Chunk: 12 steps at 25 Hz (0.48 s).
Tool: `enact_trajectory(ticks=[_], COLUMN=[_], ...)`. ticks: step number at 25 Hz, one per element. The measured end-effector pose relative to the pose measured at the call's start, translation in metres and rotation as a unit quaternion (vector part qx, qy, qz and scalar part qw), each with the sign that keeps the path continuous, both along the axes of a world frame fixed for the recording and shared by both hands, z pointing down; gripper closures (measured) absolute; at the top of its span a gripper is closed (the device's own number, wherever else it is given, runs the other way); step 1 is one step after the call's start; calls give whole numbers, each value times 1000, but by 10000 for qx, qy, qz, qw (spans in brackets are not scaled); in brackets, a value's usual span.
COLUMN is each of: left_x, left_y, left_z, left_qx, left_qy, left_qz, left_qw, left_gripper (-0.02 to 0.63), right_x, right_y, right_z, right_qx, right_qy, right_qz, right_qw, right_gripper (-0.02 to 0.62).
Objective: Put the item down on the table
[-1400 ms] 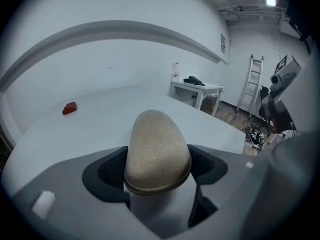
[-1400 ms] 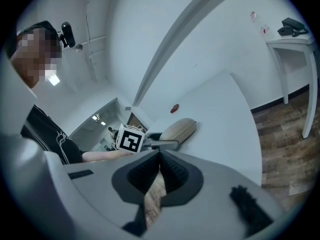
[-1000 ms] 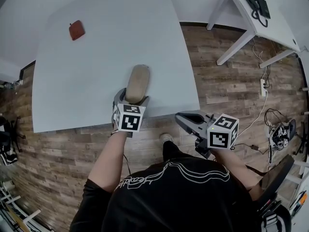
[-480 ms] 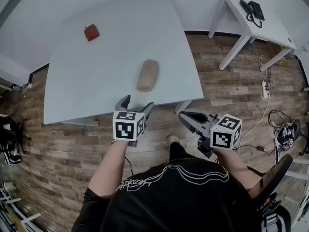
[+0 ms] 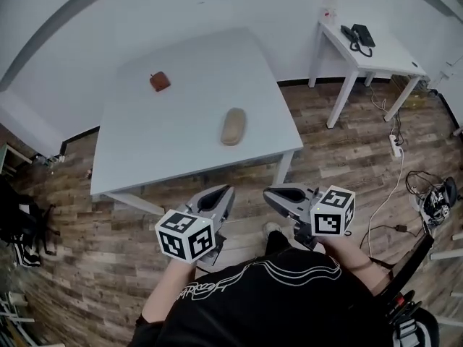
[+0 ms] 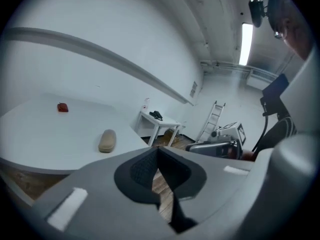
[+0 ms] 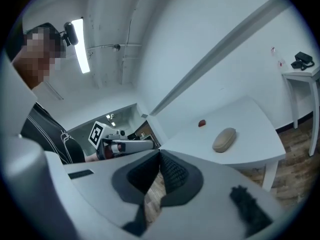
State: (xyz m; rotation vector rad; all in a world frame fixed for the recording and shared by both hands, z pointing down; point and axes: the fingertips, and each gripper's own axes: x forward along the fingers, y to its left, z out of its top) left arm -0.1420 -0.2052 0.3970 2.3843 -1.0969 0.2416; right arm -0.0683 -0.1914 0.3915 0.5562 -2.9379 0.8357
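Note:
The tan oblong case point(image 5: 233, 126) lies flat on the white table point(image 5: 181, 150), near its front right corner, with nothing touching it. It also shows as the tan case point(image 6: 107, 140) in the left gripper view and the tan case point(image 7: 224, 139) in the right gripper view. My left gripper point(image 5: 219, 196) hangs over the wooden floor, well short of the table. Its jaws are closing, and in the left gripper view the left gripper point(image 6: 159, 151) has its pads together on nothing. My right gripper point(image 5: 271, 192) is beside it; the right gripper point(image 7: 160, 156) is shut and empty.
A small red object point(image 5: 160, 81) sits at the table's far left. A white side table point(image 5: 376, 53) with a black phone point(image 5: 359, 35) stands at the right wall. Cables and a power strip point(image 5: 396, 144) lie on the floor at the right.
The left gripper came off the case, which stays on the table, drew back toward the body and went from open to shut. The view has backed away from the table.

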Motion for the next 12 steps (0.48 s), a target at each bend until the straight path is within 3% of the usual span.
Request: enact_trajectory(ticks=[4, 12], left_x=[6, 25], left_y=[43, 89], left_z=[-23, -35], left_qx=[447, 636], left_qy=[188, 38], left_qz=[320, 609], left_qw=[9983, 9961], left_gripper=[601, 601], right_x=[-8, -8], right_y=[29, 74], right_z=[-14, -29], right_qx=[132, 449], right_qy=[-32, 128], right_qz=[-69, -63], right_qw=[9999, 9989], right_gripper=[588, 588])
